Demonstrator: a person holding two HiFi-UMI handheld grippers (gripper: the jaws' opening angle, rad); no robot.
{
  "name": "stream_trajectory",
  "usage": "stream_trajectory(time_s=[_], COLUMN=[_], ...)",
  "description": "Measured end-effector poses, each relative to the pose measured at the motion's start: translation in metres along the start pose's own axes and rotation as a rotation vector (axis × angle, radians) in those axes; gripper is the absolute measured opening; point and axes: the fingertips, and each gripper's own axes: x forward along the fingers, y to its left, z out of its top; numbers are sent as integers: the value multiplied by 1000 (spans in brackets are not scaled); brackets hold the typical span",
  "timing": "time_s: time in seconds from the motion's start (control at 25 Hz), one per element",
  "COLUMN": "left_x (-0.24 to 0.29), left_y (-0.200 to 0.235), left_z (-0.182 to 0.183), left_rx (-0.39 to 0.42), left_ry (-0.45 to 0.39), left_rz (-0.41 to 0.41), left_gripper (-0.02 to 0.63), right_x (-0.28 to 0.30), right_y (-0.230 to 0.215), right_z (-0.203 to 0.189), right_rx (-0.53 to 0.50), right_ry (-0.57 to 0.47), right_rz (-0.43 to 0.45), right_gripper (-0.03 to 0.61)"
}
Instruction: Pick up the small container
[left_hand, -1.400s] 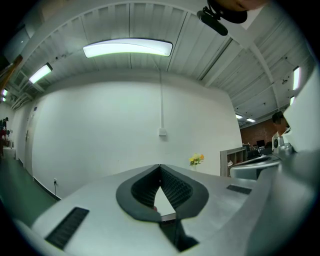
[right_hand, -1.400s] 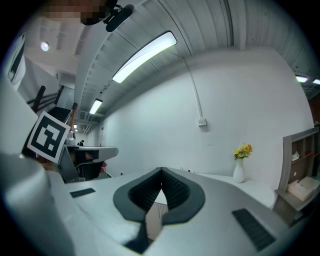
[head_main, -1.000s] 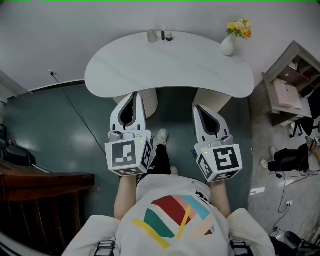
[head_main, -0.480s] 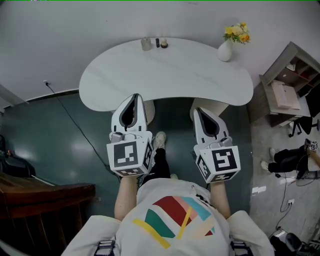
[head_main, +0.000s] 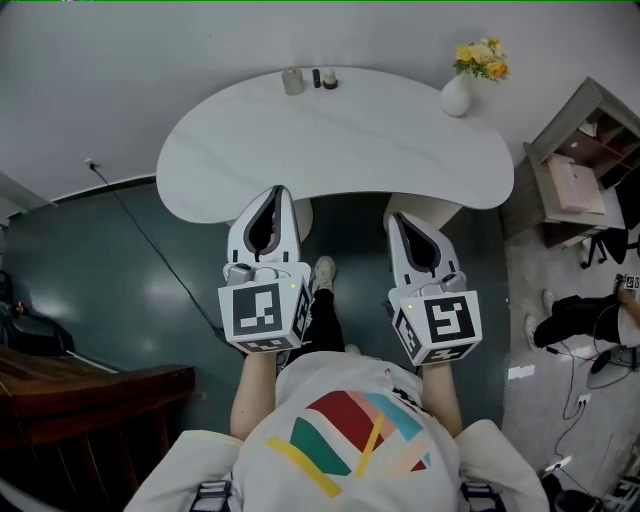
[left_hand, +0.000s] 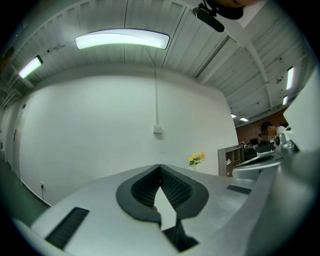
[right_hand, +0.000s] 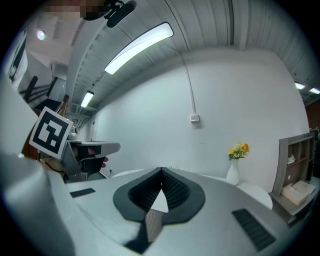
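Small container (head_main: 292, 81) stands at far edge of white table (head_main: 330, 150), near wall (head_main: 200, 40).

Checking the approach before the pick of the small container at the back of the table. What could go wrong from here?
1. The small container stands at the far edge of the table; the left gripper and right gripper are shut, so the jaws must open before a long reach.
2. Two small dark items stand close beside it; they may get knocked.
3. The vase at the far right could tip if the right gripper sweeps there.
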Motion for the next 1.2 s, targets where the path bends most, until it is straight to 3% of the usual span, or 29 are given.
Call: stream_trajectory(time_s=[0.52, 1.2], left_x=[74, 248], left_y=[29, 128], left_z=[-13, 3], left_rx=[-19, -49], left_ry=[13, 12], left_rz=[-3, -31], left_gripper=[17, 17], right_x=[75, 281], right_y=[-19, -39], right_z=[4, 43], right_rx=[-30, -23], right_ry=[12, 71], right_rz=[5, 35], right_gripper=[11, 11])
